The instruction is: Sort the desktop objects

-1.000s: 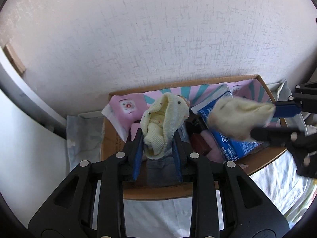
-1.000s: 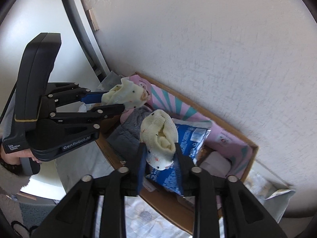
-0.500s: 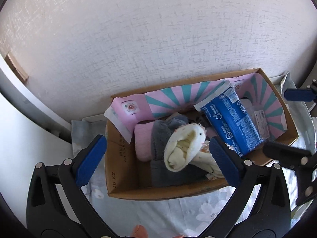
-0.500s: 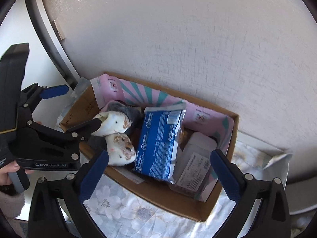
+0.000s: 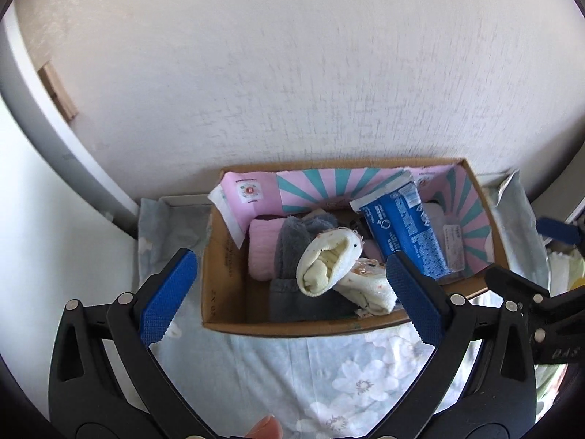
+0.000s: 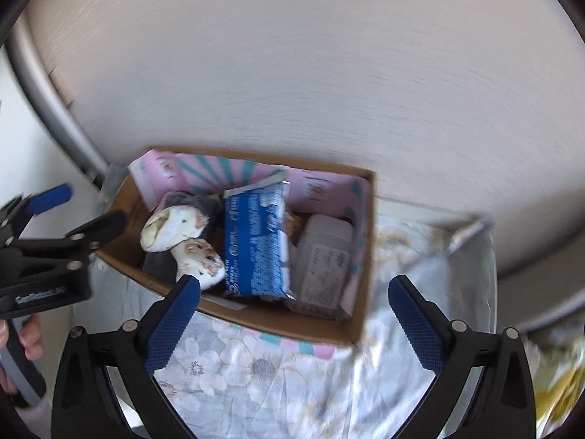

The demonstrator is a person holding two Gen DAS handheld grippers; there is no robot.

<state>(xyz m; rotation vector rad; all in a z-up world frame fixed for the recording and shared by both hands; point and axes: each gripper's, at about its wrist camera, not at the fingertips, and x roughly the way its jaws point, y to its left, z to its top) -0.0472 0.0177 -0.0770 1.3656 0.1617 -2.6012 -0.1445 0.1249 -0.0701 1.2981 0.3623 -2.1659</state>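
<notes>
Surroundings: wall, cloth, frame.

A white textured wall point(image 5: 292, 73) is seen behind the scene, filling the upper part of both views. A pale blue floral cloth point(image 5: 329, 376) is spread over the surface in the foreground; grey and white blossoms are printed on it. A grey curved frame strip point(image 5: 47, 139) is seen at the left, with a small wooden block point(image 5: 58, 89) fixed against the wall beside it. A yellow-patterned fabric point(image 6: 555, 391) is glimpsed at the far right, blurred.

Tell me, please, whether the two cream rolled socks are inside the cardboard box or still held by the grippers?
Inside. Both cream rolled socks lie in the cardboard box; left gripper and right gripper are open, empty.
</notes>
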